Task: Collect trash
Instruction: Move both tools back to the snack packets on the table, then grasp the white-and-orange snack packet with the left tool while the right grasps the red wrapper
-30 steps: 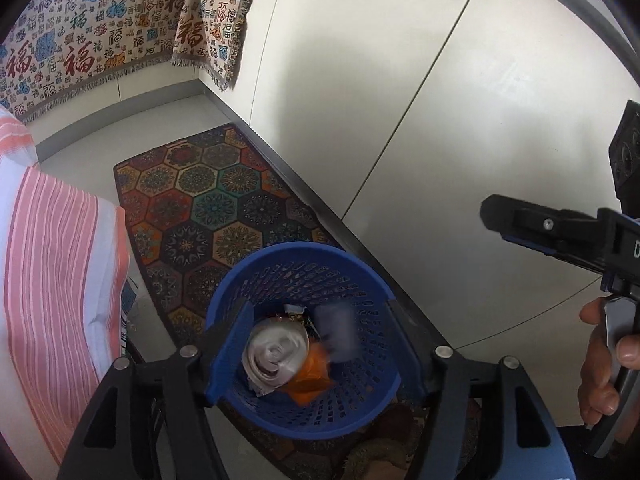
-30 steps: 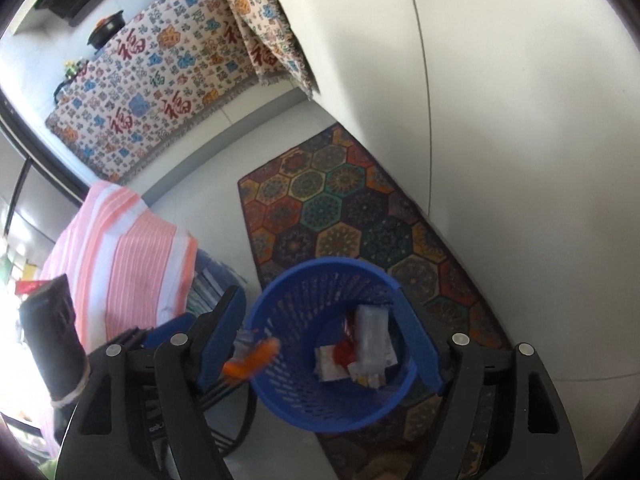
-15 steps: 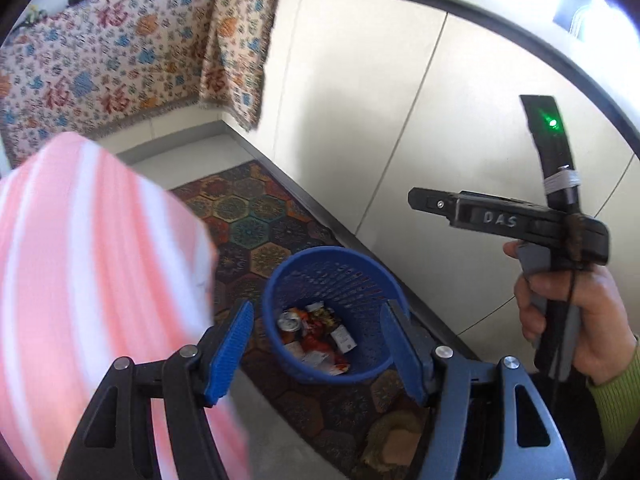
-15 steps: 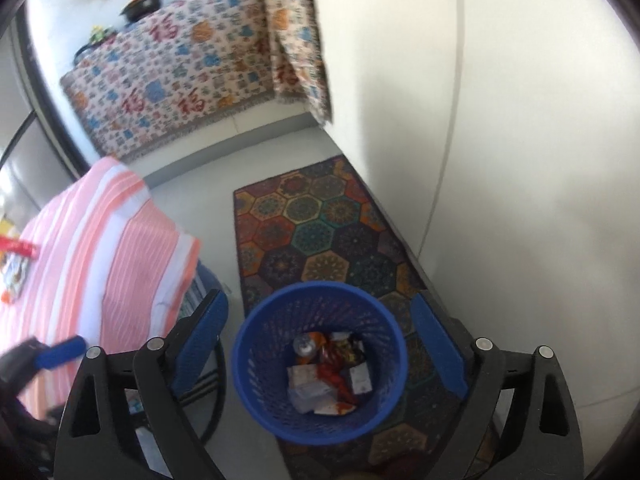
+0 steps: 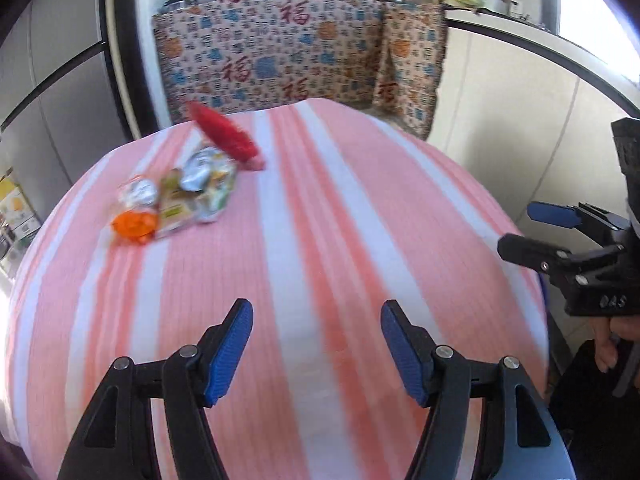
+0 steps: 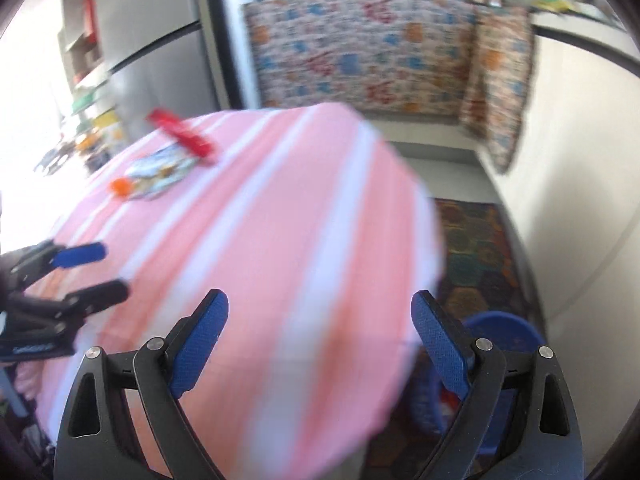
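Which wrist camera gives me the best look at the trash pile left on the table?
The left wrist view. The trash pile lies nearer there, and you can separate silvery wrappers, an orange piece and a red packet on the striped tablecloth, though with some blur. The right wrist view shows the pile smaller, farther off and heavily smeared.

Bright daylight, blown-out glare at left edge, heavy motion blur, fisheye-curved dark corners
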The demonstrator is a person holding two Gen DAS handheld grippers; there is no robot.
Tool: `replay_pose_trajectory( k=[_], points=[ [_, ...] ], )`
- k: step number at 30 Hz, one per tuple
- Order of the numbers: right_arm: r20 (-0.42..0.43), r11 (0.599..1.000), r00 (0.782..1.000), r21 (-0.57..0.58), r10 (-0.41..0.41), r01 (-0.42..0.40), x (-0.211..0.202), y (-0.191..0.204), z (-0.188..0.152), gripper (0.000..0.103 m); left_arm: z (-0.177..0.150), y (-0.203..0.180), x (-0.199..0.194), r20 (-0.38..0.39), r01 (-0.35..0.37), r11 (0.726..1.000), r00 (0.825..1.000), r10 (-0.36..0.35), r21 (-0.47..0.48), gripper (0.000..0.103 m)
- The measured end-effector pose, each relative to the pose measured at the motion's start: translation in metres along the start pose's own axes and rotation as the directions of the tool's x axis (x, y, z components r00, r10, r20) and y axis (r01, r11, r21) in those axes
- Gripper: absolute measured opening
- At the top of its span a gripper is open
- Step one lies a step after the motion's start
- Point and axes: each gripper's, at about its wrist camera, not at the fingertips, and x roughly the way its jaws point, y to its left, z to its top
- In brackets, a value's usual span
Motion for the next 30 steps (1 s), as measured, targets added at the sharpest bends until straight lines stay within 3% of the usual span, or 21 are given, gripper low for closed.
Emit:
replay_pose_trajectory(
  k=[5, 10, 16, 20, 22, 28, 30],
  points=[
    [-0.064, 0.995, 0.997, -0.081, 0.047, -0.052, 0.054, 0.066, 0.022, 0.094, -0.011, 0.077, 0.003, -0.025, -0.084, 0.987, 0.996, 0.081, -0.136, 0.068],
    [-0.129, 0.993, 0.992, -0.113, 0.019, -0.034, 0.093, 0.097, 0.019, 0.095, -0.017, 0.111, 0.015, -0.070, -0.115, 0.974, 0.992, 0.103, -0.193, 0.068],
    [-0.135, 0.994, 0.991, -0.112, 0.000, -0.016, 0.094, 0.096, 0.016, 0.102, -0.001, 0.121, 0.028, -0.057, -0.111, 0.974, 0.993, 0.102, -0.197, 0.072],
    [-0.135, 0.994, 0.991, -0.112, 0.000, -0.015, 0.093, 0.095, 0.019, 0.102, 0.030, 0.140, 0.029, 0.036, -0.036, 0.966, 0.998, 0.046, -0.257, 0.072],
    [-0.135, 0.993, 0.991, -0.113, 0.000, -0.015, 0.093, 0.095, 0.019, 0.102, 0.050, 0.147, 0.037, 0.066, -0.030, 0.964, 0.997, 0.049, -0.265, 0.072],
    [-0.134, 0.993, 0.991, -0.113, 0.001, -0.016, 0.093, 0.095, 0.019, 0.103, 0.077, 0.170, 0.080, -0.030, -0.067, 0.955, 0.998, 0.061, -0.288, 0.072],
    [-0.134, 0.993, 0.991, -0.114, 0.001, -0.017, 0.093, 0.095, 0.019, 0.103, 0.073, 0.178, 0.081, -0.018, -0.056, 0.952, 0.998, 0.053, -0.302, 0.070]
  ],
)
